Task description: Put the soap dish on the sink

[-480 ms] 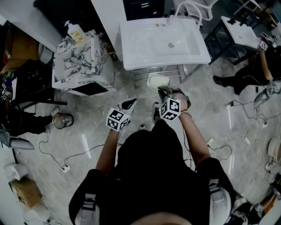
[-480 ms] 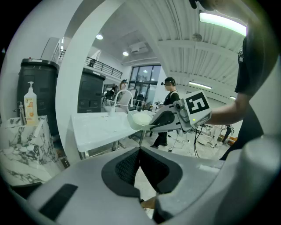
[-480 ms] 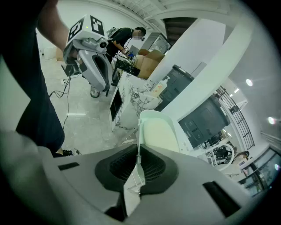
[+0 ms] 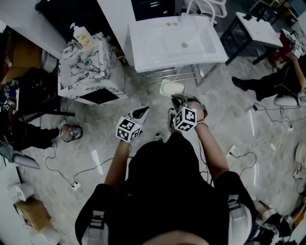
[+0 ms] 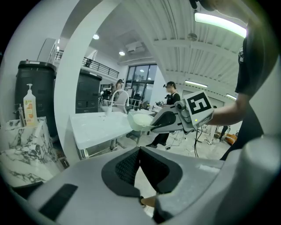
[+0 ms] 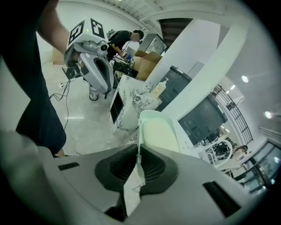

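A pale green soap dish (image 4: 171,88) hangs in the air in front of the white sink (image 4: 174,42), short of its front edge. My right gripper (image 4: 178,100) is shut on the dish's near rim; the right gripper view shows the dish (image 6: 158,132) clamped edge-on between the jaws (image 6: 138,154). My left gripper (image 4: 142,113) is lower and to the left, shut with nothing in it, its jaws pressed together (image 5: 139,157). In the left gripper view the dish (image 5: 141,121) sits just before the sink's (image 5: 94,125) corner.
A marble-patterned cabinet (image 4: 88,67) with a soap dispenser bottle (image 4: 81,33) stands left of the sink. A faucet (image 4: 203,5) rises at the sink's back. Cables (image 4: 71,170) lie on the floor. A seated person (image 4: 282,79) is at the right.
The view has shifted slightly forward; the sink sits a little higher in frame. Both grippers and the held dish keep about the same position.
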`<state>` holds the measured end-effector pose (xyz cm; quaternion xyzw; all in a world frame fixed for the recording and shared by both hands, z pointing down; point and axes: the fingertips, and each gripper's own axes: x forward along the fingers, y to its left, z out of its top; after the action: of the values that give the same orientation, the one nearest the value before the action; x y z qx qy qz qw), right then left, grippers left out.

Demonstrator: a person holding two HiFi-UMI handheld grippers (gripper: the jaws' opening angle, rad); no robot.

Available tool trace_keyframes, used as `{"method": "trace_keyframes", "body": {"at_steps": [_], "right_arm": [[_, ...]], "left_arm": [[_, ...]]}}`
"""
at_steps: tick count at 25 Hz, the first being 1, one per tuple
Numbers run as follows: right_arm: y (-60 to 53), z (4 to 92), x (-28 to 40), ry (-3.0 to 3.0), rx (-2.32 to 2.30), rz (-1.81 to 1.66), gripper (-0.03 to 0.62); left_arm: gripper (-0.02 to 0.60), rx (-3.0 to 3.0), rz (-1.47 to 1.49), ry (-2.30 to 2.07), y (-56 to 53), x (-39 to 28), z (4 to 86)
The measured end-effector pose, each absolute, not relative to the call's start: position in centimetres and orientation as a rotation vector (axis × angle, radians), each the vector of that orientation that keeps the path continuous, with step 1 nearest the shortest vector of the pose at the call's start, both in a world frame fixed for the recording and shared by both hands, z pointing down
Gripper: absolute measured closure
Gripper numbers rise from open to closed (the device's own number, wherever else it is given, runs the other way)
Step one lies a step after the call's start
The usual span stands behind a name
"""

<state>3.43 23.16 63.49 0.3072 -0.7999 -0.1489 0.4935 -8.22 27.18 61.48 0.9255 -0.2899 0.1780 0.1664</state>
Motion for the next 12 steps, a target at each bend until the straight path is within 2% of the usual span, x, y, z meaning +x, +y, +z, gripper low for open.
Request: {"method": "trace_keyframes", "body": {"at_steps": [12], "right_arm": [[22.8,63.3,2.6,-1.941,0.737,-0.366,0.579]], "left_arm": [[0.581,2.642,0.517,-0.832,26.7,-9.5,61.4]]}}
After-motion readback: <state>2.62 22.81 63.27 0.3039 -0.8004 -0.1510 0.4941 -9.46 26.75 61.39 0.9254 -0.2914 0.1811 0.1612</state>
